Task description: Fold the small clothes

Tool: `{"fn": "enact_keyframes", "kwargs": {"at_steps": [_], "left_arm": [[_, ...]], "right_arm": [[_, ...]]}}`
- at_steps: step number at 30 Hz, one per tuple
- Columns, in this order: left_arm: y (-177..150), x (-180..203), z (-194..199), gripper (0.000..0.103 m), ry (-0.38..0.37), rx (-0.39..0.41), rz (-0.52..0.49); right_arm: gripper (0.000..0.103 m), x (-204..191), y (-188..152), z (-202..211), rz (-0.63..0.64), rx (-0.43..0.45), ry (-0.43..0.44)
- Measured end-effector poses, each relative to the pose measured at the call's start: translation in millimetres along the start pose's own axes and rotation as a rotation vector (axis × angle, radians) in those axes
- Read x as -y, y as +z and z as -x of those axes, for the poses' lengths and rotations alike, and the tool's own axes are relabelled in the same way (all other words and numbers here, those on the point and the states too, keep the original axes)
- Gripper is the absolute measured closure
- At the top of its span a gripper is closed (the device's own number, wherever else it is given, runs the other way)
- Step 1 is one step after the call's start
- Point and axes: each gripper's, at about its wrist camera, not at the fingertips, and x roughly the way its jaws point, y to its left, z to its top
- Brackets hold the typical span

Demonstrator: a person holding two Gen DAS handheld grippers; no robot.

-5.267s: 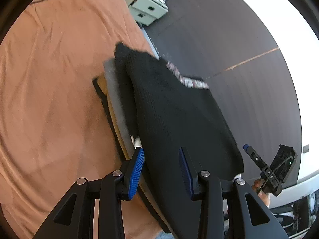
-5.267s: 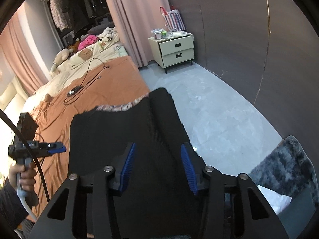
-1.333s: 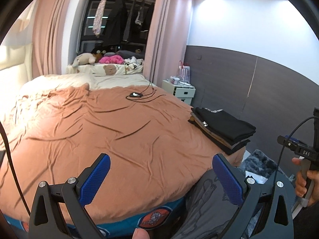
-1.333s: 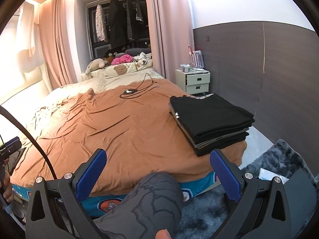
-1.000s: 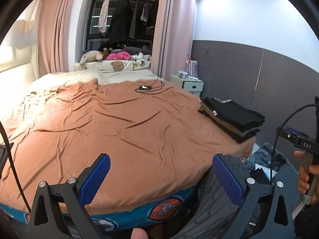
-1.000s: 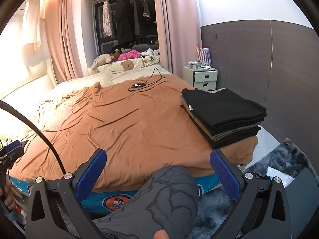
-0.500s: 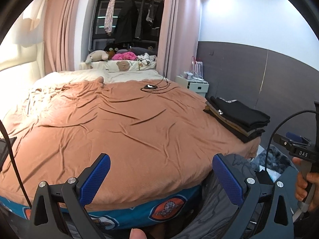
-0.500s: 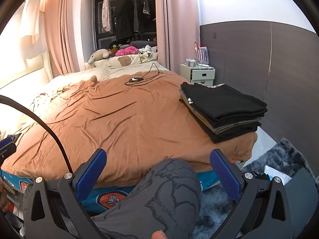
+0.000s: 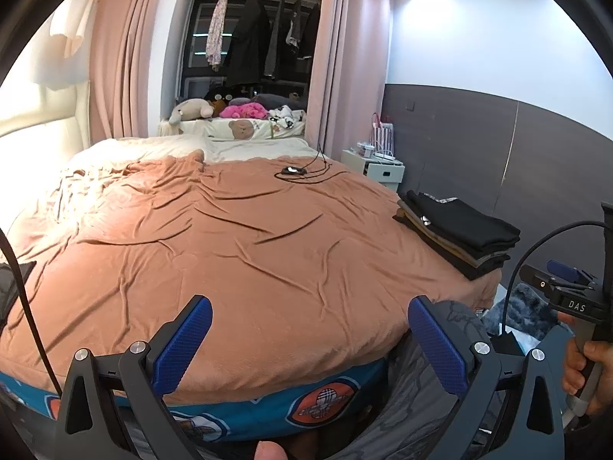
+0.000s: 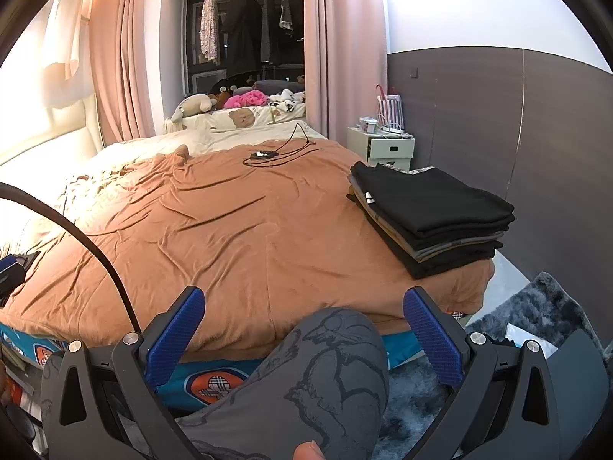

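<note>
A stack of folded clothes (image 9: 458,232) (image 10: 431,211), black on top with tan and grey layers under it, rests on the right front corner of the brown bed cover (image 9: 230,237) (image 10: 230,230). My left gripper (image 9: 306,337) is wide open and holds nothing, hovering over the bed's near edge. Equally wide open and with nothing in it, my right gripper (image 10: 302,329) hangs above the person's knee in grey patterned trousers (image 10: 325,368). A hand holds the right gripper's handle (image 9: 574,306) at the right of the left wrist view.
A black cable with a small device (image 9: 293,170) lies on the far part of the bed. Plush toys (image 10: 230,103) sit by the pillows. A white nightstand (image 10: 387,147) stands by the dark wall panel, and a grey rug (image 10: 536,314) covers the floor at the right.
Five seconds ago both grippers held the black garment over the stack; now it lies folded on top, both grippers are wide open, and both views have drawn back from the bed.
</note>
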Motion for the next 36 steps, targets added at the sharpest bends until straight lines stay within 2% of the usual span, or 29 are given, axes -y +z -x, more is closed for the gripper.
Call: {"fn": "enact_keyframes", "kwargs": {"at_steps": [36], "left_arm": [[-1.7,3.6,2.7,0.000,0.001,0.007,0.010]], "right_arm": [[0.000,14.6,0.1,-0.4,0.013,0.014,-0.006]]}}
